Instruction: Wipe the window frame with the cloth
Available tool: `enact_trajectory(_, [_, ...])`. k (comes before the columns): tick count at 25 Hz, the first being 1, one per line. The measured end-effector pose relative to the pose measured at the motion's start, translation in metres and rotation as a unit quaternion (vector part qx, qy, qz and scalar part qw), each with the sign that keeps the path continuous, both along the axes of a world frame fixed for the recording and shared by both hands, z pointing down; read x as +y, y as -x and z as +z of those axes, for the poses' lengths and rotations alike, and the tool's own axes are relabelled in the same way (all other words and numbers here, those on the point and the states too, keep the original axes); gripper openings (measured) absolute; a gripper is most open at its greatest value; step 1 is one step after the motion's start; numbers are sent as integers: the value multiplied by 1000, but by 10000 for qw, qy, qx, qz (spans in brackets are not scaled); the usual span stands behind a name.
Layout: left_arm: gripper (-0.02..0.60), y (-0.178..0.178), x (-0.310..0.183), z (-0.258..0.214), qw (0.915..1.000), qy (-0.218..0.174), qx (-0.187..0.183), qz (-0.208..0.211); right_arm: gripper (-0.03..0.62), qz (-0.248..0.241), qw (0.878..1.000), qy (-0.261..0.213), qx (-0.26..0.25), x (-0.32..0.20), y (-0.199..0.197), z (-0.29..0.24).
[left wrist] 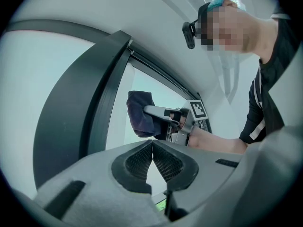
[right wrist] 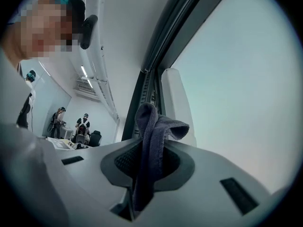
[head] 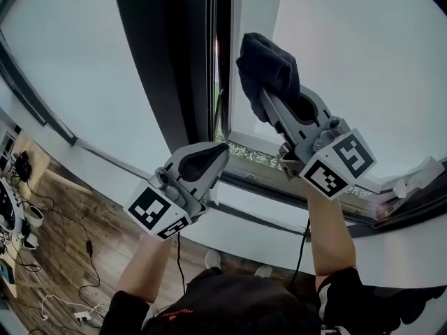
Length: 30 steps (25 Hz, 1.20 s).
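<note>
My right gripper (head: 269, 93) is shut on a dark grey cloth (head: 267, 63), pressed against the white window frame (head: 253, 19) beside the dark mullion (head: 199, 54). In the right gripper view the cloth (right wrist: 150, 141) hangs bunched between the jaws, in front of the white frame (right wrist: 176, 103). My left gripper (head: 222, 152) is shut with nothing in it, low near the sill by the dark frame. From the left gripper view, the closed jaws (left wrist: 152, 148) point at the right gripper holding the cloth (left wrist: 141, 113).
A narrow gap in the window (head: 218, 75) shows greenery outside. The sill (head: 279, 187) runs below, with a white handle piece (head: 419, 179) at the right. Cables and small devices (head: 21, 208) lie on the wooden floor at the left. People stand far back in the room (right wrist: 71, 122).
</note>
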<state>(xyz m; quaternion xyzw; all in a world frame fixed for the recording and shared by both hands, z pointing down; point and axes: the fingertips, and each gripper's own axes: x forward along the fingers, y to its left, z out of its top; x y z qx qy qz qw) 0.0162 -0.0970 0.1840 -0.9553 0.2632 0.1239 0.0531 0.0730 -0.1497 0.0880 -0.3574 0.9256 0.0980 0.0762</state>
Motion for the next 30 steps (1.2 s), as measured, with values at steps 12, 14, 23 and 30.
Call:
enact_trajectory(12, [21, 29, -6, -17, 9999, 20, 111, -124, 51, -194, 9994, -270, -42, -20, 40, -51])
enact_trajectory(14, [21, 34, -4, -19, 9998, 0, 138, -144, 51, -196, 9994, -286, -43, -21, 43, -54])
enact_trajectory(23, [21, 39, -11, -20, 9997, -5, 186, -177, 51, -198, 9996, -189, -11, -38, 48, -52])
enact_trajectory(30, [21, 39, -17, 1, 9997, 119, 137, -176, 51, -243, 9997, -56, -67, -42, 49, -24])
